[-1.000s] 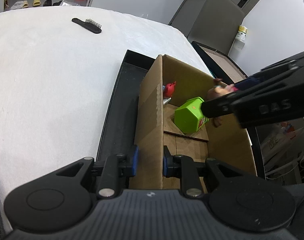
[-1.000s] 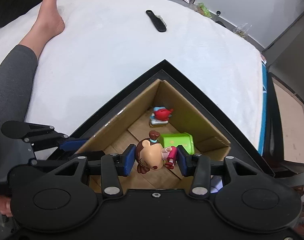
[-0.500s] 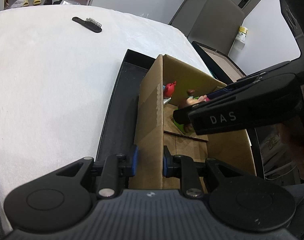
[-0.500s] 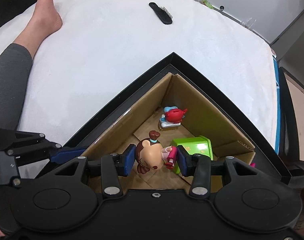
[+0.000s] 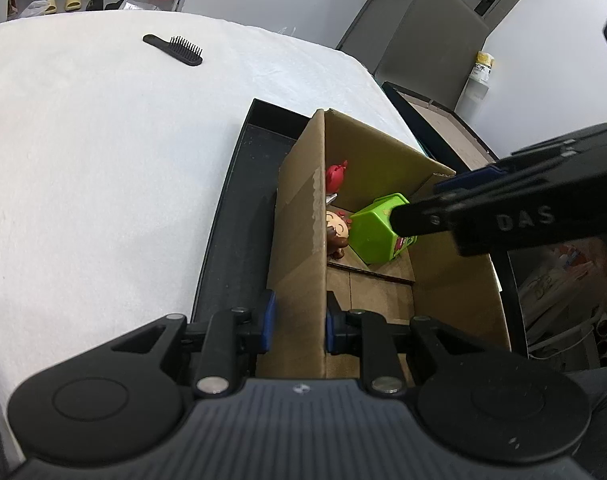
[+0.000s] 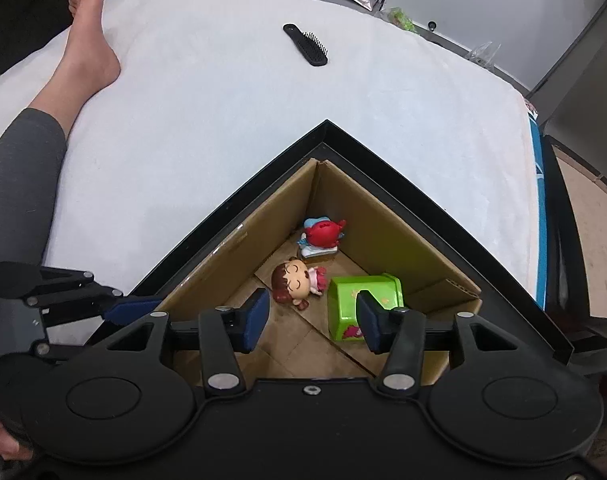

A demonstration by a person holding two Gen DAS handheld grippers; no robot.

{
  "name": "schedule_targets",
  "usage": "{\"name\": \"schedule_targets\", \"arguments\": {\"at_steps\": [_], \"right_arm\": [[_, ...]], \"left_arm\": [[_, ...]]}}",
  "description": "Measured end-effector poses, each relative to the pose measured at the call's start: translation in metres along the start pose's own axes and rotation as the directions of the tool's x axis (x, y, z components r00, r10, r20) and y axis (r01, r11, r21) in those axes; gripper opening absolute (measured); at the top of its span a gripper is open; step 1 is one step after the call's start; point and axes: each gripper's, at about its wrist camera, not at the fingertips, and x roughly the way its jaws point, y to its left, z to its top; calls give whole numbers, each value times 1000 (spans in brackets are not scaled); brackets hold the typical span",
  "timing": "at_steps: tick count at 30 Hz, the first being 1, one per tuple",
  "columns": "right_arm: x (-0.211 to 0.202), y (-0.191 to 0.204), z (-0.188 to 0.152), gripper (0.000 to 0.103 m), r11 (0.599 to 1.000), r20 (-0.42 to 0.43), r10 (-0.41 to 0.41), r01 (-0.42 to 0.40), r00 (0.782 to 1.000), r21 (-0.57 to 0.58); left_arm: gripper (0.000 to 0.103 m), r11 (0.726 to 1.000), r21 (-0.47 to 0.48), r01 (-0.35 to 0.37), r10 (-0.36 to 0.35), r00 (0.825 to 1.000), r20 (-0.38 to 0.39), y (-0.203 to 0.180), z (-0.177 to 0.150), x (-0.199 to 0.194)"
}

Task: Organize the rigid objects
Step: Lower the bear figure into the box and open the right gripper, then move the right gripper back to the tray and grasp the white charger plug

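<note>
Jaws apart, our right gripper (image 6: 313,320) hung empty above the doll (image 6: 293,282) lying on the cardboard box (image 5: 299,216) floor near its far corner, while our left gripper (image 5: 297,322) clamped the box's near wall.

Brown cardboard box (image 6: 387,220) in black tray (image 6: 423,192). Doll (image 6: 293,282): brown hair, pink dress. Green bin (image 6: 363,294), red print. Red figure (image 6: 323,232), blue base. Black hairbrush (image 6: 306,45). White bed (image 6: 223,100). Claw pads (image 6: 255,318) blue.
</note>
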Motion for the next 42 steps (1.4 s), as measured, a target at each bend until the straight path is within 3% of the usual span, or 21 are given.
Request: {"name": "schedule_targets", "arguments": {"at_steps": [7, 24, 42], "right_arm": [[-16, -9, -11, 56, 1000, 6, -19, 19, 1000, 13], [-56, -51, -54, 59, 987, 15, -111, 108, 994, 115], [-71, -119, -111, 82, 930, -23, -182, 180, 983, 320]], "left_arm": [[21, 1000, 2, -1, 1, 1000, -2, 0, 1, -1], [21, 1000, 19, -11, 11, 1000, 5, -2, 1, -2], [21, 1000, 18, -22, 21, 1000, 8, -3, 0, -2]]}}
